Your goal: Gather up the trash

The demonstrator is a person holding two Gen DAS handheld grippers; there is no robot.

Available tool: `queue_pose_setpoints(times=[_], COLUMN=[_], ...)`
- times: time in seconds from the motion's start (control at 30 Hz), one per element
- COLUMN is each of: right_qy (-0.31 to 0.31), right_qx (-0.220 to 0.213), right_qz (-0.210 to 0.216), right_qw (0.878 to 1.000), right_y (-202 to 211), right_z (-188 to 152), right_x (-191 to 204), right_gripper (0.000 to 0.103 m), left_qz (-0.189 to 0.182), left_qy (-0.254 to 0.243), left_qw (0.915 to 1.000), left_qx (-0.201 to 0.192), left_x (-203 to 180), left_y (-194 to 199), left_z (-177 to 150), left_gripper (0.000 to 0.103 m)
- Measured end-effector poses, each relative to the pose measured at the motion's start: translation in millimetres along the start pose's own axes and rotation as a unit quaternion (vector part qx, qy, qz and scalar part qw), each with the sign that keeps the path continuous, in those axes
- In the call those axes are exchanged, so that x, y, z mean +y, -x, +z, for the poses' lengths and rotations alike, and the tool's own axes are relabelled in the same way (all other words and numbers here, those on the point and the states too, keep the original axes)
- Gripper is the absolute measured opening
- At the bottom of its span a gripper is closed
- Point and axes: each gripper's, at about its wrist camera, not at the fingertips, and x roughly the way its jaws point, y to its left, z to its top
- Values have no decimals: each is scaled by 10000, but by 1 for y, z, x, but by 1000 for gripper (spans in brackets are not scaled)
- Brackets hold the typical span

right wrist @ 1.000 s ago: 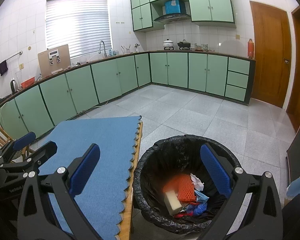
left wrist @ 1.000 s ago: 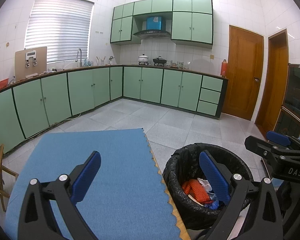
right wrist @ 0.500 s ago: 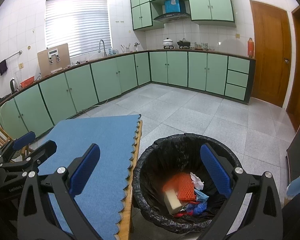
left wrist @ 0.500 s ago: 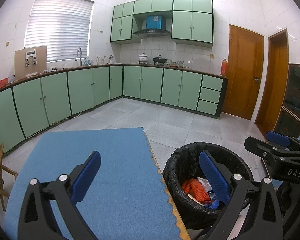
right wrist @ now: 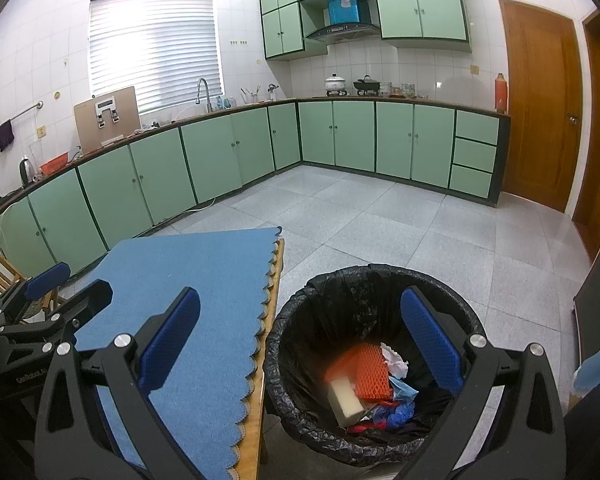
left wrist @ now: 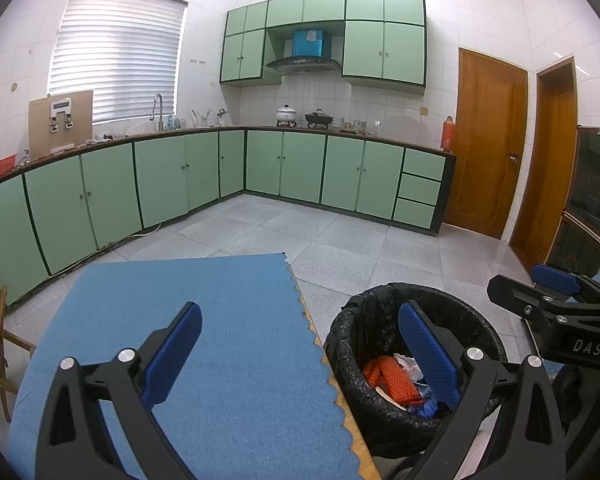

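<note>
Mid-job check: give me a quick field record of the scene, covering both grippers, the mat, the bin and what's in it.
left gripper: open, holds nothing, over the mat's right edge
right gripper: open, holds nothing, over the bin's left rim
blue mat: covers the wooden table, no trash visible on it
table: only its edge shows beside the mat
trash bin: black liner, on the floor right of the table
bin contents: orange mesh piece, pale block, white crumpled paper, blue scraps

Blue mat (left wrist: pixel 204 320), black bin liner (right wrist: pixel 340 300)
</note>
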Motion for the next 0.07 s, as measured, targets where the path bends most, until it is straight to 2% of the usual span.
queue_pose_setpoints(times=[0.07], right_qy=[-1], right_qx=[9], right_qz=[5], right_qw=[10000], right_y=[-1], right_z=[-2], right_x=[-1], right_gripper=[98], left_qz=[3], left_qy=[0], left_qw=[10000], left_qx=[0], left_x=[0], left_y=[0], left_z=[0], left_gripper=[97])
